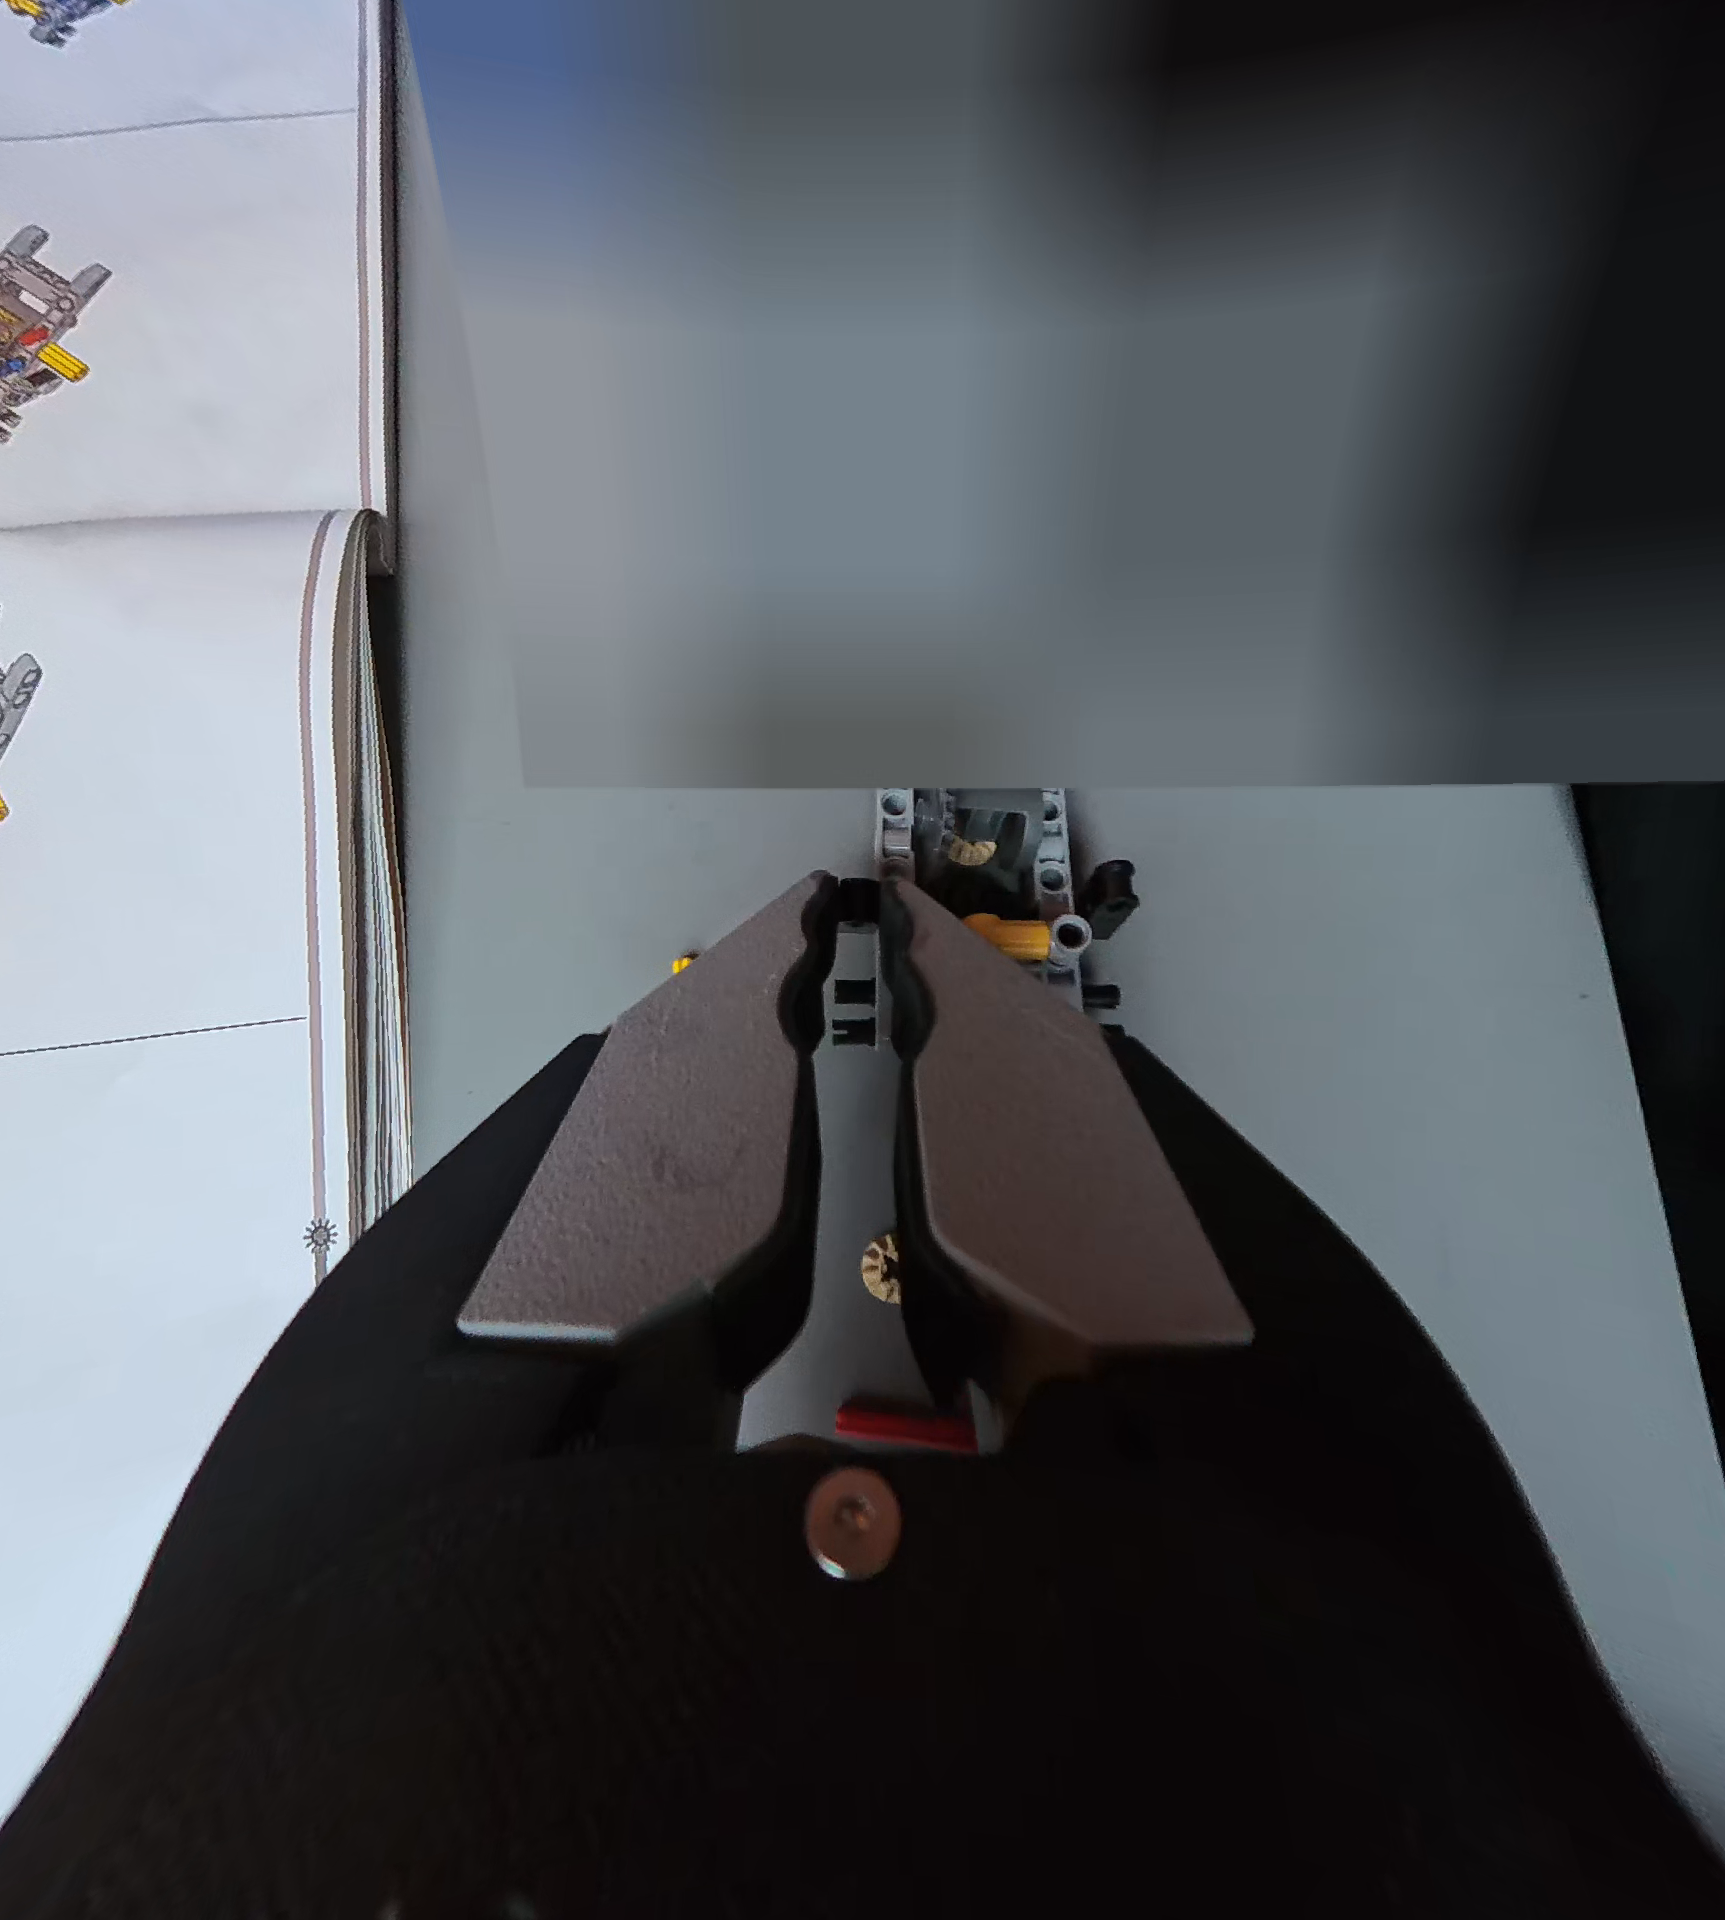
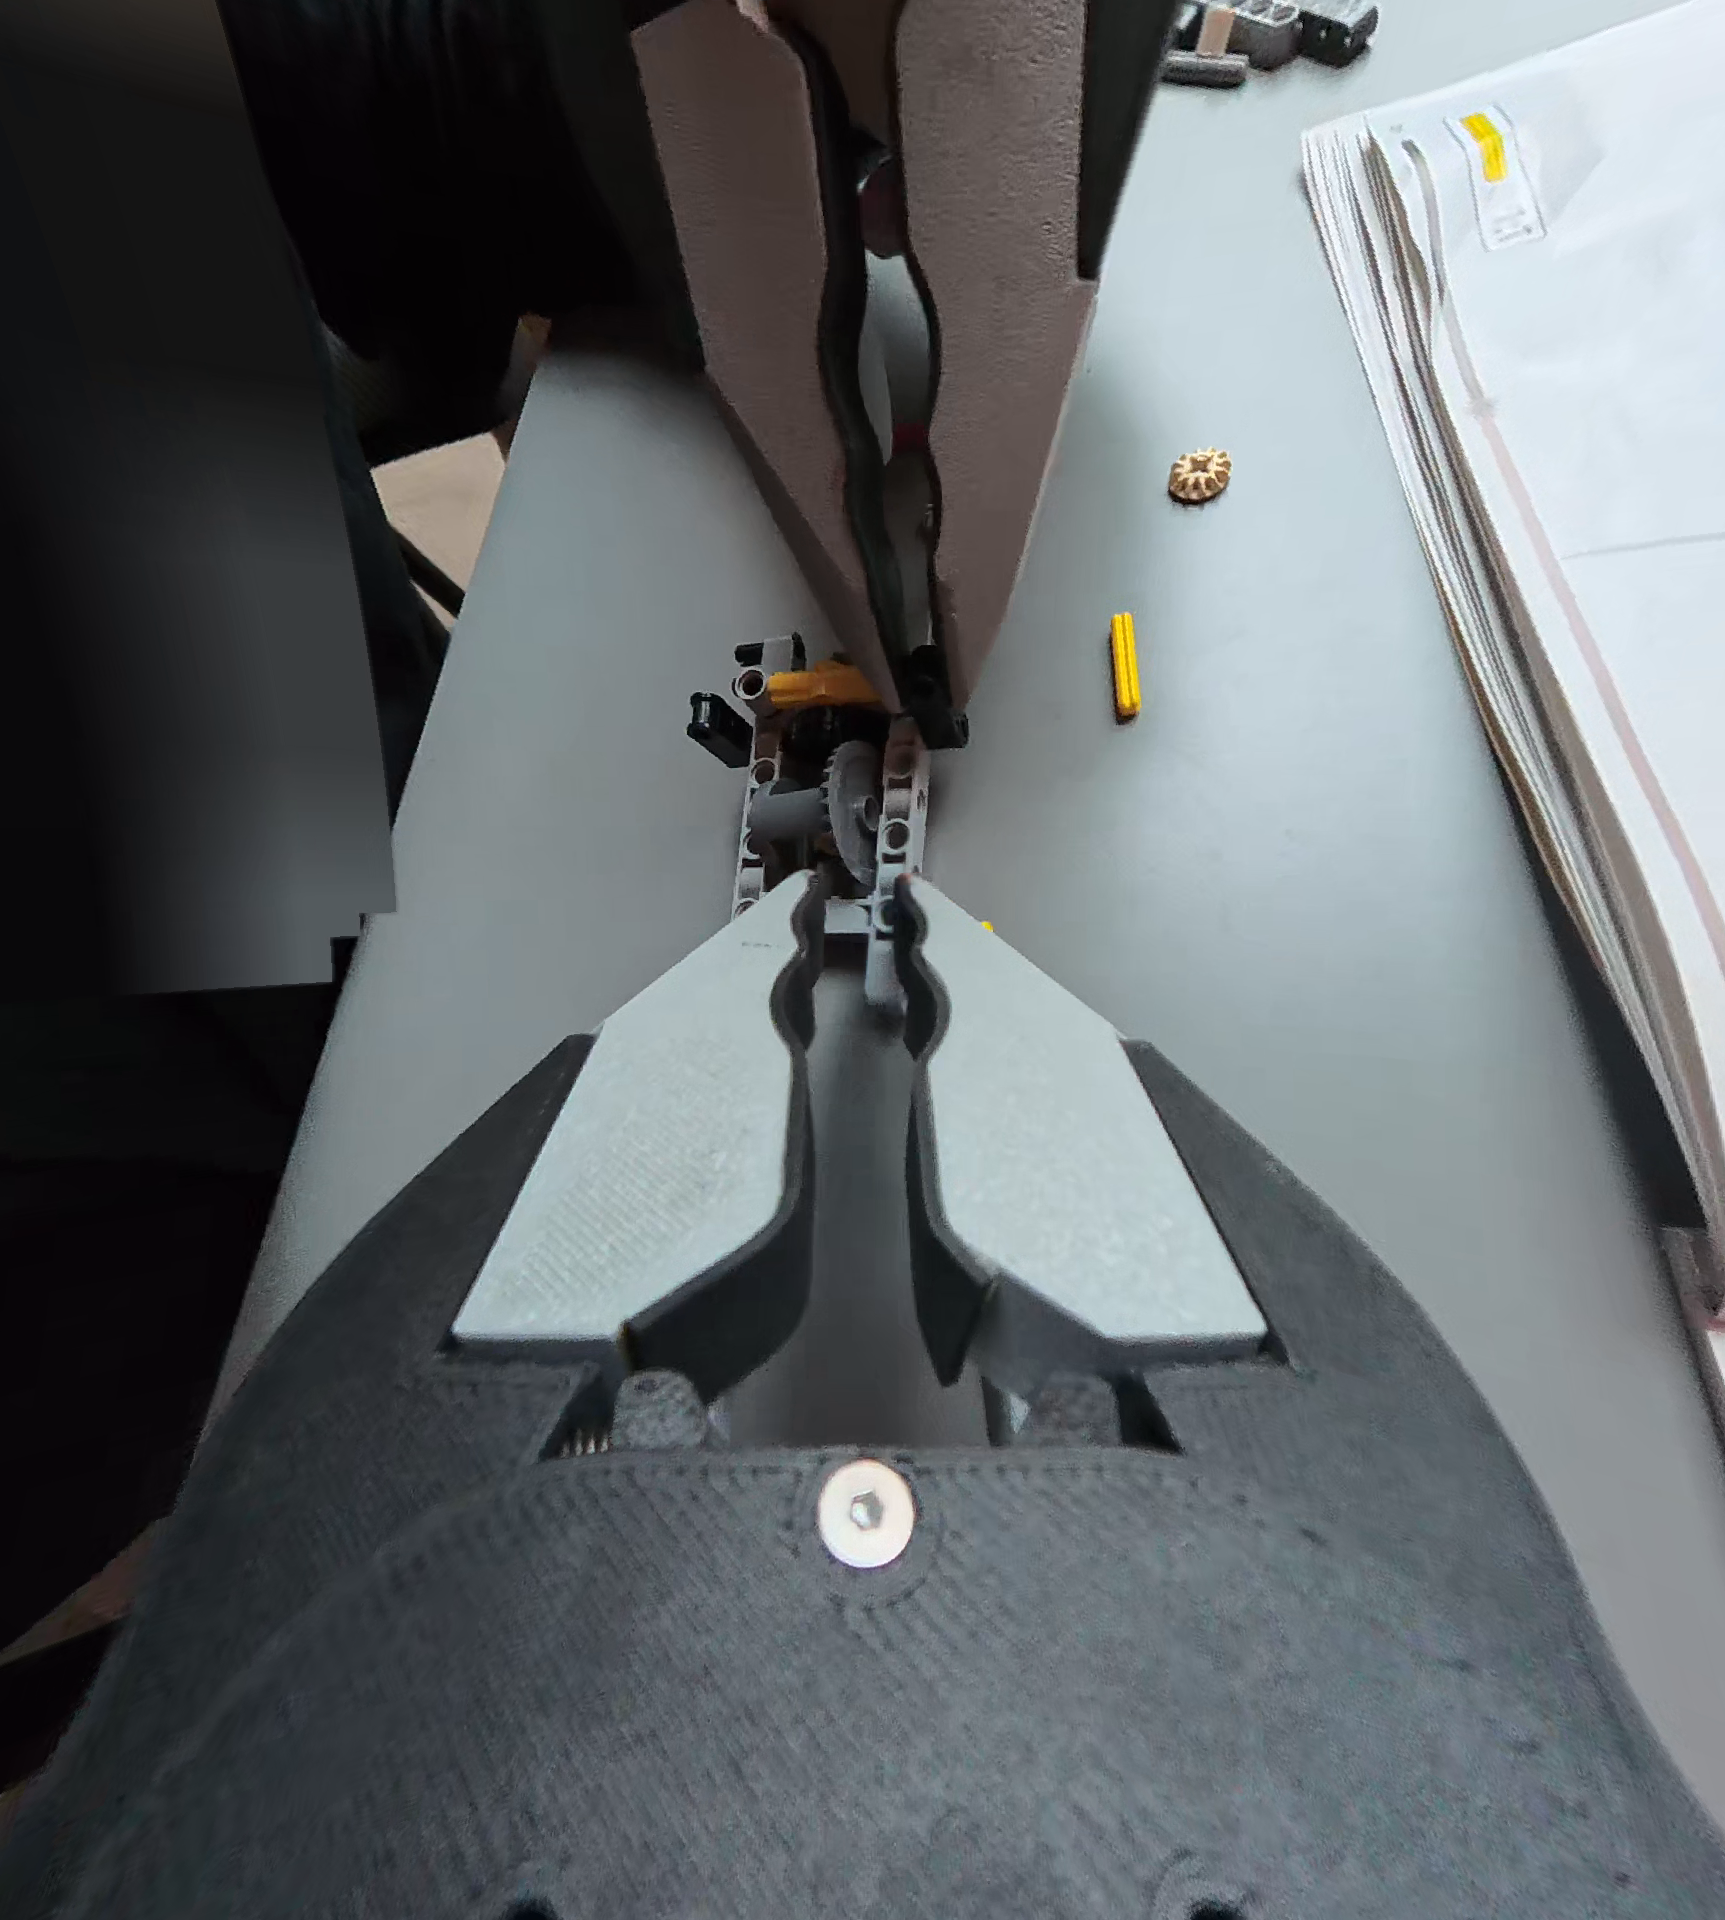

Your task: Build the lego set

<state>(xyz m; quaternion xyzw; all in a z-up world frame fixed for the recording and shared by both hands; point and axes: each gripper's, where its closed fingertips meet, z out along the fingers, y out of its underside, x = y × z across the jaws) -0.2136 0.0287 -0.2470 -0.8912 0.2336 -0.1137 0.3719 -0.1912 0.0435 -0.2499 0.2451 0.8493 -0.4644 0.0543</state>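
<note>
The right tongs (image 2: 856, 899) sit lowest and nearest in the right wrist view, narrowed around the near end of the grey lego frame (image 2: 827, 821), their tips pinching its end beam so the frame stands out straight ahead of them on the grey desk (image 2: 1253, 935). The frame's long axis runs directly away from these tongs, with a dark gear (image 2: 850, 805) held between its two side beams and a yellow piece (image 2: 816, 686) across its far end. At that far end the left tongs (image 2: 925, 691) come in from the opposite side, nearly closed on a small black pin connector (image 2: 941, 707) right at the frame's far right corner. In the left wrist view the same tips (image 1: 863, 891) show only a slim gap, with black pins visible between them and the frame (image 1: 983, 862) lying just beyond. So the two tongs face each other along the frame, and the pin seems to need a push along that axis. Off to the side lie a loose yellow axle (image 2: 1125, 665) and a tan gear (image 2: 1200, 477), and farther right the open instruction booklet (image 2: 1616, 623).
</note>
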